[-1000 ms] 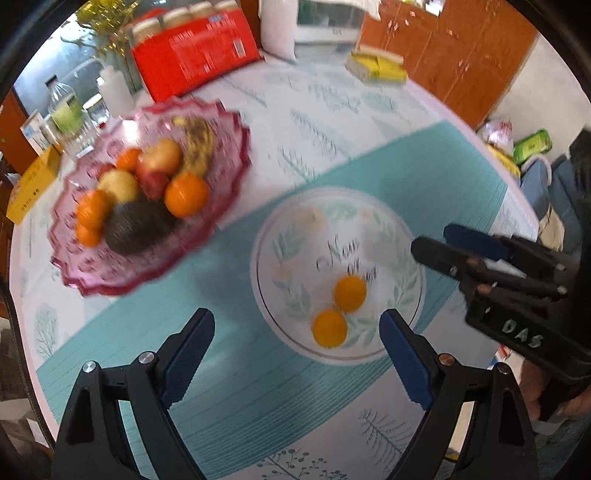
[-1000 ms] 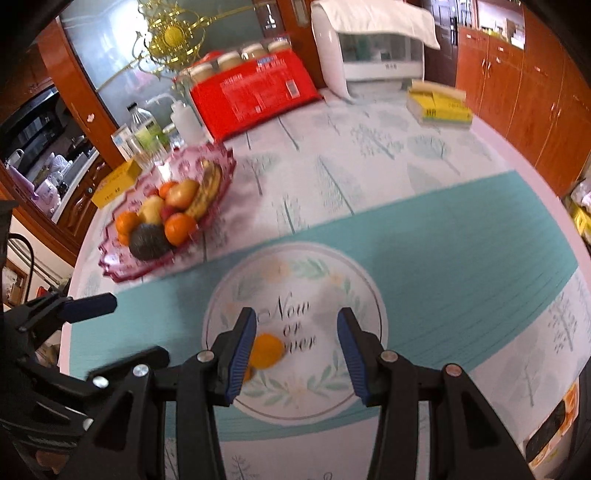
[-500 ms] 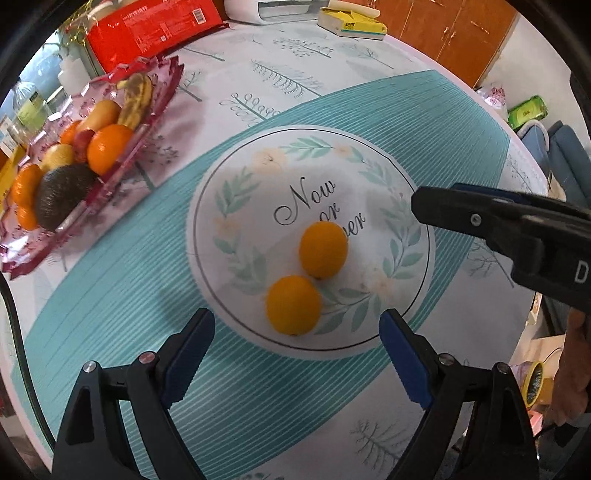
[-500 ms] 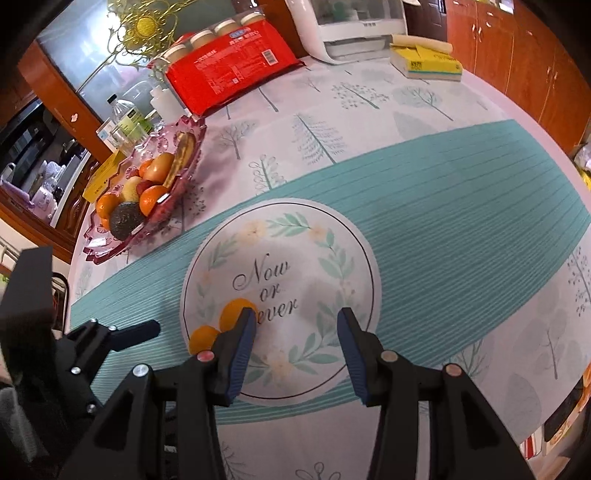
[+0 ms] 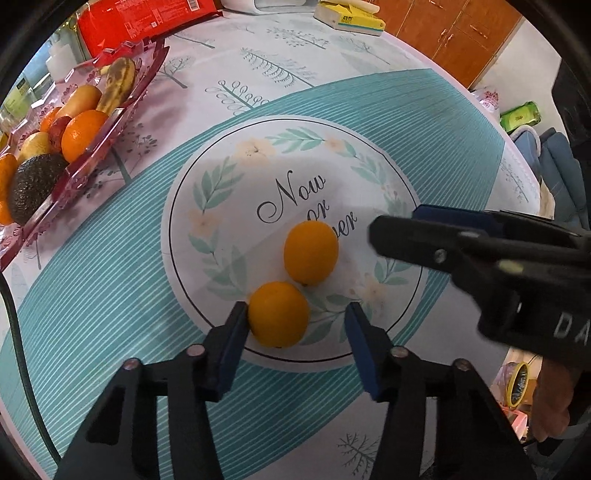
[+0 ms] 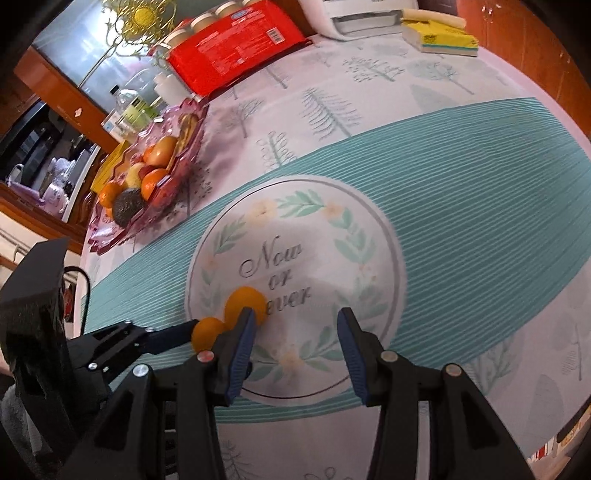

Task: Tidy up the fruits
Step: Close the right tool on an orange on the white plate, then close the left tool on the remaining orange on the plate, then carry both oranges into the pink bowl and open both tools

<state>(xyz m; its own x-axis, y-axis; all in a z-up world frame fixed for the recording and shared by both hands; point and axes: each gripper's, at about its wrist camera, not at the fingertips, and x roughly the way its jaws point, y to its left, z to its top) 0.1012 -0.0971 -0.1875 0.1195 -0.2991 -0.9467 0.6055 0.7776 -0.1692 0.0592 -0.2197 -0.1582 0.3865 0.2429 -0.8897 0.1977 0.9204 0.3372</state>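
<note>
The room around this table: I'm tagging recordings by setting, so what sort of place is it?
Probably a home dining room: a tablecloth-covered table, a pink fruit dish and wooden cabinets.

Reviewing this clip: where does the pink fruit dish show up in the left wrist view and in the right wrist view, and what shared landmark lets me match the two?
Left wrist view: the pink fruit dish runs along the upper left edge, partly cut off.
Right wrist view: the pink fruit dish sits left of centre, whole.
Shared landmark: the round "Now or Never" print on the tablecloth.
</note>
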